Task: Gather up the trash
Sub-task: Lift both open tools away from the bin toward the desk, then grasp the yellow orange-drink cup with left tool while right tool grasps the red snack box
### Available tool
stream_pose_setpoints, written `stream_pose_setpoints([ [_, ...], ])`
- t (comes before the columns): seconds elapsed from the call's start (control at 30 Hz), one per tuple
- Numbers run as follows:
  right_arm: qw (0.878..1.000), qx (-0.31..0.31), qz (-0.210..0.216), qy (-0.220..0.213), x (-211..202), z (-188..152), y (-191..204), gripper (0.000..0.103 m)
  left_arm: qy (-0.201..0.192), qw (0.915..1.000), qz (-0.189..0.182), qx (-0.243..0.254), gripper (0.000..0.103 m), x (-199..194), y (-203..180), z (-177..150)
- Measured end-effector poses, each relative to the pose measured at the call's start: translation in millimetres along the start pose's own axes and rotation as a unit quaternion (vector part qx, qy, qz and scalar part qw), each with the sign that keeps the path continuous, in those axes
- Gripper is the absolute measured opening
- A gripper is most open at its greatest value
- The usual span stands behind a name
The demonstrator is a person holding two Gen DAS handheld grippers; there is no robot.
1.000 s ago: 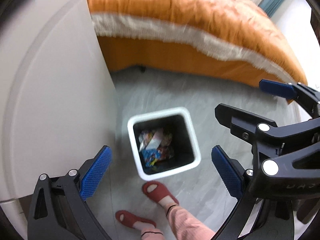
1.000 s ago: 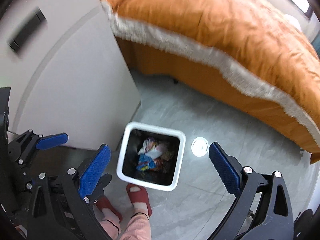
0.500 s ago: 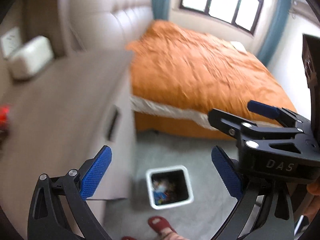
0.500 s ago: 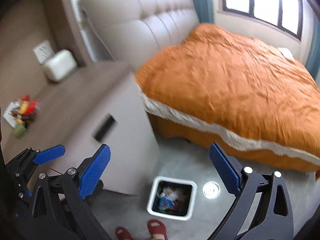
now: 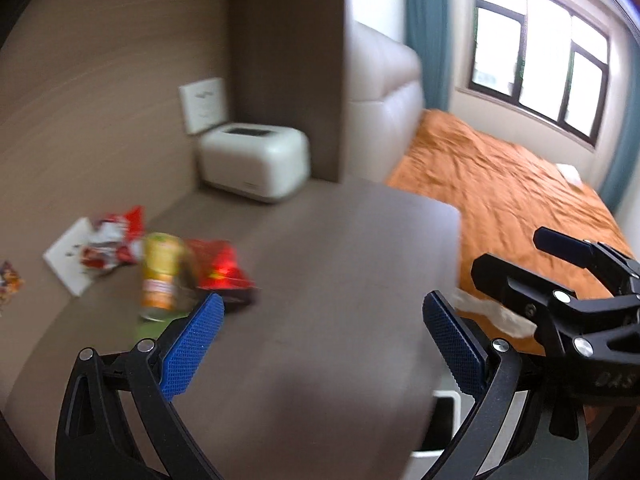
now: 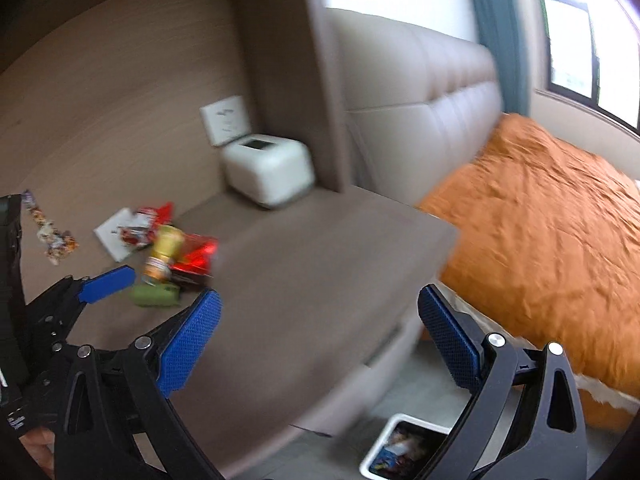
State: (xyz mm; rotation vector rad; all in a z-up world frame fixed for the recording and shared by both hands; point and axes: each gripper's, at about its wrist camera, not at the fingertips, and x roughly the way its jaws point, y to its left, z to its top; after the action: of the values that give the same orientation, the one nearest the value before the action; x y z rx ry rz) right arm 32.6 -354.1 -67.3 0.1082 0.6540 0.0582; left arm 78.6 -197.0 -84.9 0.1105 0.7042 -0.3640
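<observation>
Trash lies on the brown nightstand top [image 5: 340,280]: a yellow can [image 5: 162,276], a red snack bag [image 5: 220,270], a red-and-white wrapper [image 5: 110,240] on a white card, and a green piece [image 6: 154,295] in front of the can. A long colourful wrapper [image 6: 50,232] lies further left. My left gripper [image 5: 320,344] is open and empty, above the nightstand, right of the can. My right gripper [image 6: 318,344] is open and empty too, beside it. The white bin [image 6: 402,450] with wrappers inside stands on the floor below.
A white box-shaped device [image 5: 256,162] sits at the back of the nightstand under a wall socket plate [image 5: 204,104]. A padded beige headboard [image 6: 420,112] and a bed with an orange cover [image 6: 552,216] lie to the right. A window [image 5: 540,60] is beyond.
Both grippers have swung up from pointing down at the bin on the floor to facing the nightstand top and its trash. Both stay open and empty.
</observation>
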Motion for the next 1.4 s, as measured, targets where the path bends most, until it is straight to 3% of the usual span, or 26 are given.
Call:
stream_pose_setpoints([
  [0.23, 0.999, -0.014, 0.036, 0.008, 32, 23, 50, 0.098, -0.008, 0.9982, 0.052, -0.029, 0.098, 2, 63, 11],
  [0.33, 0.999, -0.027, 0.042, 0.019, 52, 26, 70, 0.098, 0.006, 0.9961, 0.08, -0.037, 0.098, 16, 93, 12],
  [0.47, 0.997, -0.044, 0.041, 0.051, 90, 26, 91, 0.098, 0.054, 0.9915, 0.104, -0.057, 0.098, 49, 140, 11],
  [0.7, 0.989, -0.068, 0.042, 0.123, 154, 20, 116, 0.098, 0.116, 0.9883, 0.075, -0.064, 0.096, 101, 179, 8],
  [0.93, 0.983, -0.063, 0.054, 0.166, 192, 16, 117, 0.098, 0.151, 0.9856, 0.048, -0.059, 0.076, 133, 188, 9],
  [1.0, 0.98, -0.059, 0.058, 0.181, 202, 12, 117, 0.092, 0.159, 0.9845, 0.04, -0.062, 0.071, 140, 189, 6],
  [1.07, 0.979, -0.066, 0.055, 0.185, 207, 9, 120, 0.077, 0.156, 0.9853, 0.04, -0.058, 0.069, 144, 188, 7],
  [1.17, 0.979, -0.089, 0.057, 0.172, 203, 6, 127, 0.044, 0.149, 0.9867, 0.041, -0.049, 0.046, 145, 184, 9],
  [1.2, 0.98, -0.089, 0.06, 0.169, 201, 6, 128, 0.043, 0.147, 0.9869, 0.043, -0.051, 0.042, 146, 183, 10],
  [1.4, 0.986, -0.1, 0.06, 0.117, 168, 17, 125, 0.03, 0.122, 0.9895, 0.052, -0.057, 0.042, 118, 176, 10],
])
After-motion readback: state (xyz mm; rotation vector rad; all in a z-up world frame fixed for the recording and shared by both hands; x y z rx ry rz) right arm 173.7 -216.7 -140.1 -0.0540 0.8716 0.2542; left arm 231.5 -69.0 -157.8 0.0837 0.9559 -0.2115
